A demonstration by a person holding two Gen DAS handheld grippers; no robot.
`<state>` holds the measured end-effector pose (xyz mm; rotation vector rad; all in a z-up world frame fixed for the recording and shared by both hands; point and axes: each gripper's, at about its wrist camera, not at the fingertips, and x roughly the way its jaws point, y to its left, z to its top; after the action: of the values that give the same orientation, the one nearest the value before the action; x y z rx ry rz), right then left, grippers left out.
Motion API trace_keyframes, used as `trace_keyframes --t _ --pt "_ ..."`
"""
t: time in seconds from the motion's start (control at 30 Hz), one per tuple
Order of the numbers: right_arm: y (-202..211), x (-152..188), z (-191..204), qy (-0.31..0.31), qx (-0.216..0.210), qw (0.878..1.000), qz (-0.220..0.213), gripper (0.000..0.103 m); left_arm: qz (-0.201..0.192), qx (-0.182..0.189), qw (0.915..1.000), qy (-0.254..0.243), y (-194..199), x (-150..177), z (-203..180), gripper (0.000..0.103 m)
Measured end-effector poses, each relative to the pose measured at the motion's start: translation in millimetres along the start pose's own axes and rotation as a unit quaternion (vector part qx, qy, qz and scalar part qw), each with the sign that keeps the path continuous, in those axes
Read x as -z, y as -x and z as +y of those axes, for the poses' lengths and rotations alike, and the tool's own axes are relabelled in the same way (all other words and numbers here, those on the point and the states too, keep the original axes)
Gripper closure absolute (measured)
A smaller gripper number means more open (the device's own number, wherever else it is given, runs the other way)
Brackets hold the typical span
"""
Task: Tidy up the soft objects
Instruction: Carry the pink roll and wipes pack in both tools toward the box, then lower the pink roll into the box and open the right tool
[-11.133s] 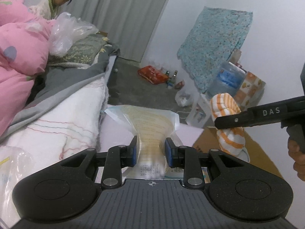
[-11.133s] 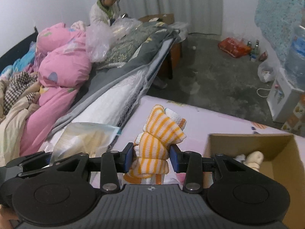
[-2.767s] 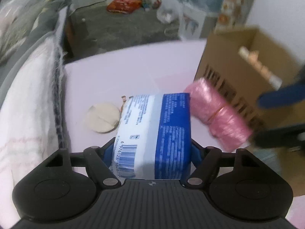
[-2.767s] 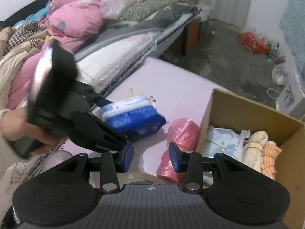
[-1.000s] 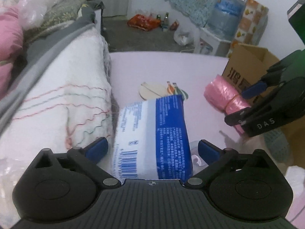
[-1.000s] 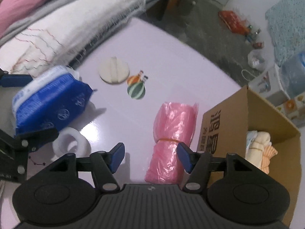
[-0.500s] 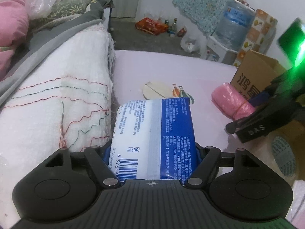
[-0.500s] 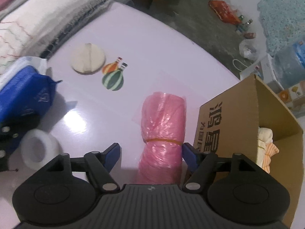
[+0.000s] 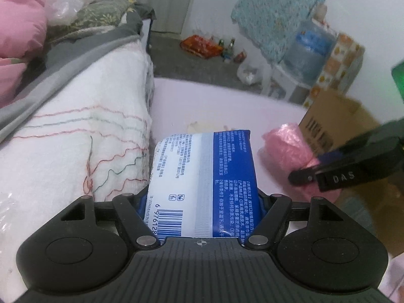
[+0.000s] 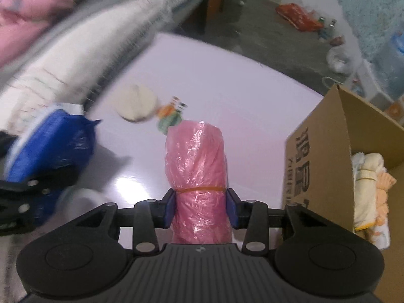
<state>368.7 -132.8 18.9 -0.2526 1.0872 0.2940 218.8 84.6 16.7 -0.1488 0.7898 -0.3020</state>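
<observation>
Left gripper (image 9: 202, 202), jaws clamped on the blue-and-white tissue pack (image 9: 204, 176) beside the bed's edge. Right gripper (image 10: 200, 208), jaws gripping the pink plastic roll (image 10: 198, 176) near the cardboard box (image 10: 320, 166); bare pink table (image 10: 227, 85) beyond.

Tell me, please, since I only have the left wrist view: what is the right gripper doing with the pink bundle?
Observer: The right gripper has its two pads against the sides of the pink bundle, just below an orange rubber band.
Operator: Thank you. Is anything already inside the cardboard box?
Observer: Yes, the cardboard box holds rolled cream and orange cloths against its near wall.
Operator: My blue and white packet blocks the table ahead; what lies there?
Observer: Beyond the blue and white packet in the left gripper, a round cream pad lies on the table, beside a small watermelon-patterned piece.
</observation>
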Motion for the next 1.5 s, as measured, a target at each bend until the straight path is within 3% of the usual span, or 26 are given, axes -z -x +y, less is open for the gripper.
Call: trace_keyframes --t 0.27,0.43,0.63,0.83,1.03,1.17,1.23,1.4,1.5 --pt "107.8 -5.6 -51.4 -0.046 -0.110 0.988 -0.093 0.056 -0.032 0.006 0.9995 -0.006 44.4 -17.3 -33.9 0.031" --pt "159.5 25.1 -96.8 -0.044 -0.074 0.988 -0.128 0.056 -0.029 0.016 0.9989 -0.034 58.8 -30.9 -86.4 0.031" --pt "137.3 62.7 -150.5 -0.083 -0.045 0.991 -0.094 0.056 -0.024 0.049 0.9969 -0.056 70.6 -45.7 -142.3 0.031" --pt "100.8 84.0 -188.9 -0.109 -0.031 0.992 -0.058 0.056 -0.019 0.047 0.9953 -0.083 73.6 -47.9 -179.5 0.031" --pt "65.3 91.2 -201.6 -0.107 0.012 0.994 -0.020 0.056 -0.010 0.049 0.9943 -0.094 66.5 -45.4 -199.9 0.031" --pt "33.9 97.4 -214.6 -0.132 0.000 0.990 0.047 0.056 -0.002 0.049 0.9936 -0.102 61.5 -43.7 -208.7 0.031" --pt "23.3 102.1 -214.5 -0.123 0.018 0.989 0.073 0.055 -0.003 0.046 0.9930 -0.109 61.2 -42.4 -212.9 0.031" --pt "29.7 106.4 -209.5 -0.087 0.038 0.991 0.096 0.050 0.004 0.047 0.9920 -0.117 59.3 -42.3 -220.5 0.031" --pt "47.5 106.3 -207.8 -0.077 0.021 0.993 0.082 0.050 0.005 0.050 0.9913 -0.122 56.3 -43.1 -224.2 0.031"
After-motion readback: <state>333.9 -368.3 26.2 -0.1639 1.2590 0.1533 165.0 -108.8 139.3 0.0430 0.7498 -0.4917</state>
